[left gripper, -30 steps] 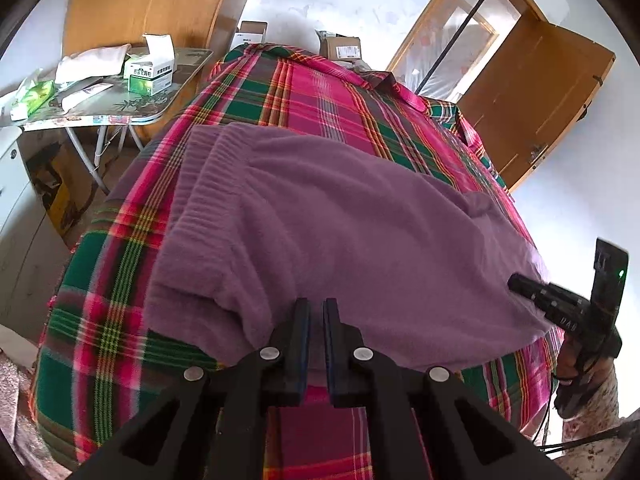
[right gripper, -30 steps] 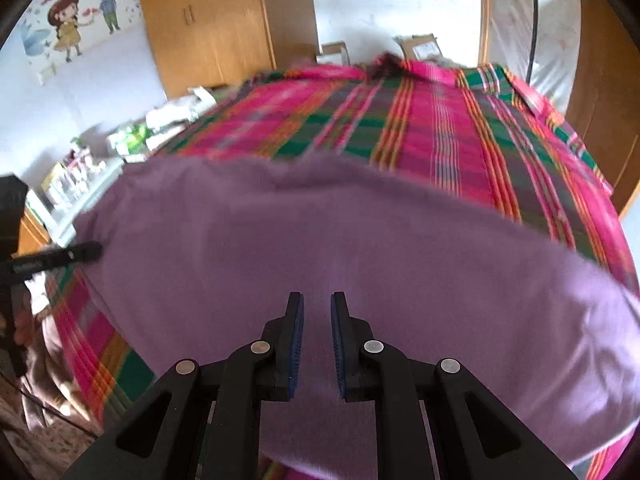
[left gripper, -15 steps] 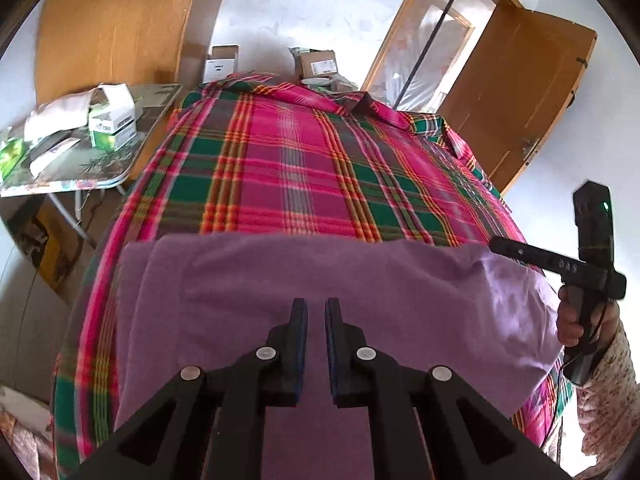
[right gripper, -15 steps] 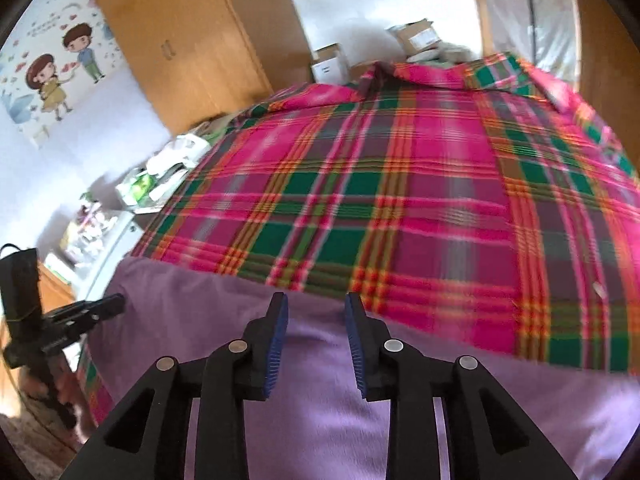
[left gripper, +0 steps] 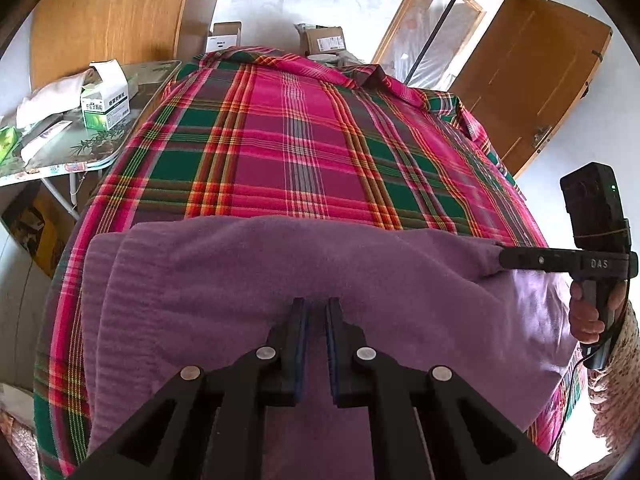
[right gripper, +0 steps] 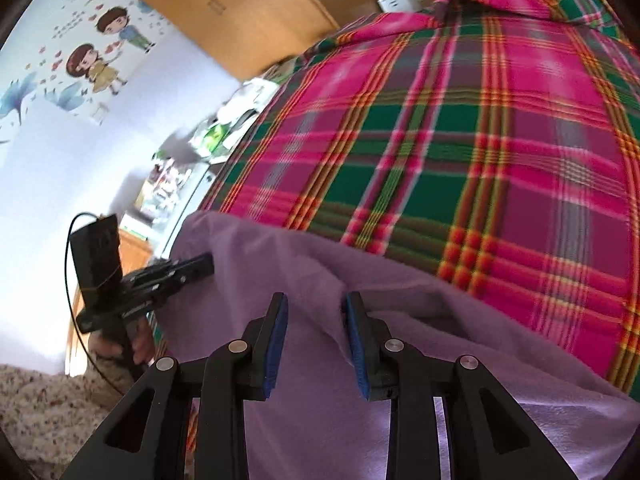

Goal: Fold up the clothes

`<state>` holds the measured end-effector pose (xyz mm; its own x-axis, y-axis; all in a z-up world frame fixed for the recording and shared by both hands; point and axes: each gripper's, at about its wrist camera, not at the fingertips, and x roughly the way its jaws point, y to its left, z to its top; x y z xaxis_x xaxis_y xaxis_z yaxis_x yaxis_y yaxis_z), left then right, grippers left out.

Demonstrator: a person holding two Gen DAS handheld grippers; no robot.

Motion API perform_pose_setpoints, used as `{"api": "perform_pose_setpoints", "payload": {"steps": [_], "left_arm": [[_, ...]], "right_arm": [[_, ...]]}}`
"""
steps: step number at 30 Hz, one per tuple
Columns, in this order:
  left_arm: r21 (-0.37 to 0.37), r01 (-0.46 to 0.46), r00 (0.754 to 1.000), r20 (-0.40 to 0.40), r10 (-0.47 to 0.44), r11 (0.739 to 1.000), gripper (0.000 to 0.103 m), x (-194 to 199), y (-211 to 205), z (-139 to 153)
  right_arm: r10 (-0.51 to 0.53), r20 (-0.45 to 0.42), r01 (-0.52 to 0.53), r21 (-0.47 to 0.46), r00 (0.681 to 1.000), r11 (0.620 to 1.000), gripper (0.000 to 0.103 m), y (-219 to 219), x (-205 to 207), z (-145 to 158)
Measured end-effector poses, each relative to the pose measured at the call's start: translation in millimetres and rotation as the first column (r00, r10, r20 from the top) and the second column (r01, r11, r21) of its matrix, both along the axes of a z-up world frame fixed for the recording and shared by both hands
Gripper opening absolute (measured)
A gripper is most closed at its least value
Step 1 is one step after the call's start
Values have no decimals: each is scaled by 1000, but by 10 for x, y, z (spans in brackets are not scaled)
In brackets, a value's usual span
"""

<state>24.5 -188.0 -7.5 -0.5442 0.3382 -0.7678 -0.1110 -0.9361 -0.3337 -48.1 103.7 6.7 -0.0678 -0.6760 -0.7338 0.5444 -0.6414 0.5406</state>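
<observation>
A purple knit sweater (left gripper: 248,280) lies across the near end of a bed covered in a pink and green plaid sheet (left gripper: 304,152). My left gripper (left gripper: 316,312) is shut on the sweater's near edge, with cloth pinched between its blue pads. From the right wrist view this left gripper (right gripper: 206,266) shows at the sweater's left corner. My right gripper (right gripper: 314,312) stands open, and a fold of the purple sweater (right gripper: 400,292) runs loosely between its fingers. From the left wrist view the right gripper (left gripper: 506,258) touches the sweater's right corner.
A folding table (left gripper: 80,152) with boxes and packets stands left of the bed. A wooden wardrobe (left gripper: 108,12) and cardboard boxes (left gripper: 324,40) sit behind it, an open wooden door (left gripper: 532,76) to the right. A hand (left gripper: 588,312) holds the right gripper's grip.
Both grippers drew the sweater back toward the near bed edge, baring more plaid sheet. The right gripper's fingers spread apart. The left stayed shut on the cloth.
</observation>
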Motion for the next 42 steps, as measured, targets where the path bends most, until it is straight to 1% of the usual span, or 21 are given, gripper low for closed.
{"api": "perform_pose_setpoints", "payload": {"steps": [6,12,19,25,26,29,32,37,39,40,41,42], "left_arm": [[8,-5,1000,0,5,1000,9,-4,-12,-8],[7,-6,1000,2,6,1000,9,-10,-7,-8],[5,-13,1000,3,13,1000,9,-6,8,-12],[-15,-9,1000,5,9,1000,9,-8,36,1],[-18,-8,1000,5,8,1000,9,-4,39,2],[-18,-7,1000,6,7,1000,9,6,40,3],[-6,-6,1000,0,6,1000,9,8,52,59],[-9,68,995,-69,-68,998,9,8,213,270],[-2,101,992,-70,-101,995,9,-51,313,294],[-1,118,991,-64,-118,993,9,-89,373,293],[-1,135,989,-58,-135,991,9,-129,435,292],[4,154,987,-51,-154,988,9,-161,499,291]], "right_arm": [[48,32,-49,3,998,999,32,-35,128,-47],[50,76,-47,-33,996,998,32,-9,155,-121],[39,86,-36,-34,996,999,33,-84,82,-146],[38,61,-40,31,997,999,33,-95,87,-110],[38,57,-40,41,998,998,31,-97,88,-104],[38,44,-41,73,998,996,31,-102,91,-85],[38,9,-39,96,999,995,31,-93,90,-14],[16,-26,-15,57,1000,998,31,31,58,87],[-16,-98,24,79,995,997,31,88,28,149],[-21,-150,38,111,988,993,31,102,25,184],[-15,-231,56,173,973,983,31,87,39,220],[20,-296,50,228,955,972,31,46,65,243]]}}
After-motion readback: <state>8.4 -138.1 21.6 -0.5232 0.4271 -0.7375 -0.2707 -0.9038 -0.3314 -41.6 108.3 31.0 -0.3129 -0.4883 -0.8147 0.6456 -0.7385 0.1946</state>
